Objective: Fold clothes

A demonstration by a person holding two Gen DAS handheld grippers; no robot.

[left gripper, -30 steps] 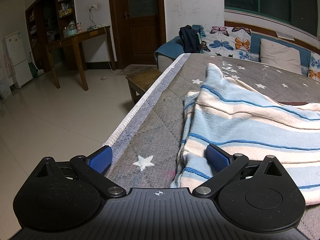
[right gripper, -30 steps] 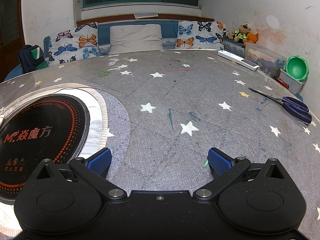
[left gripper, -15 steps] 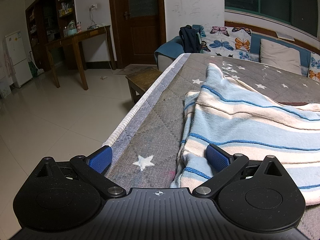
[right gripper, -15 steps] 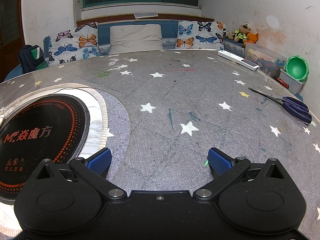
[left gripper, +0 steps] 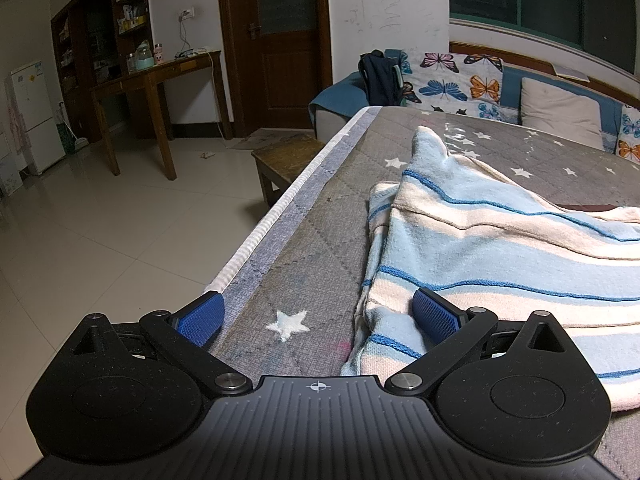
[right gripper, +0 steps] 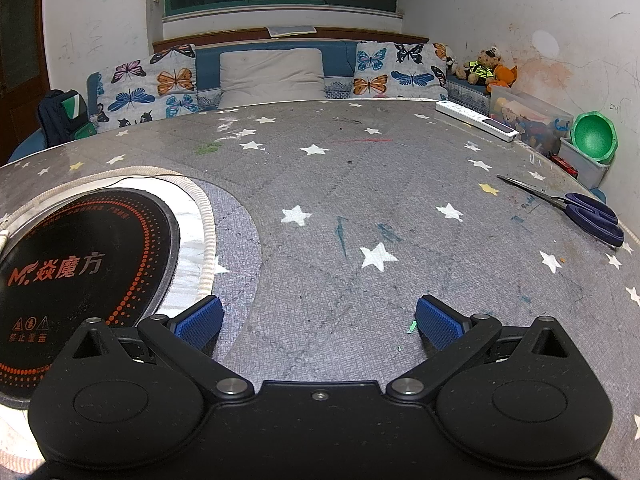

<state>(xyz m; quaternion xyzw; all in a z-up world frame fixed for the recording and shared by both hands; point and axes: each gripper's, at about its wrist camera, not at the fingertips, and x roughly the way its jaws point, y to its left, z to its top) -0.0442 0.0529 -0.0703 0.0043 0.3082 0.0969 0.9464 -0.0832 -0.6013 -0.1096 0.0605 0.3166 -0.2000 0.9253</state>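
Resting low over the table edge, the left gripper (left gripper: 318, 316) had its fingers spread wide, one blue pad (left gripper: 438, 316) lying against the near corner of the striped garment (left gripper: 500, 248) without clamping it. That blue-and-cream garment lay rumpled on the grey star-patterned tablecloth (left gripper: 320, 240), near the table's left edge. The right gripper (right gripper: 318, 318) was likewise spread apart and held nothing, above bare cloth. To its left sat a round black cooktop (right gripper: 80, 264) set into the table; scissors (right gripper: 576, 208) lay far right, well apart from both.
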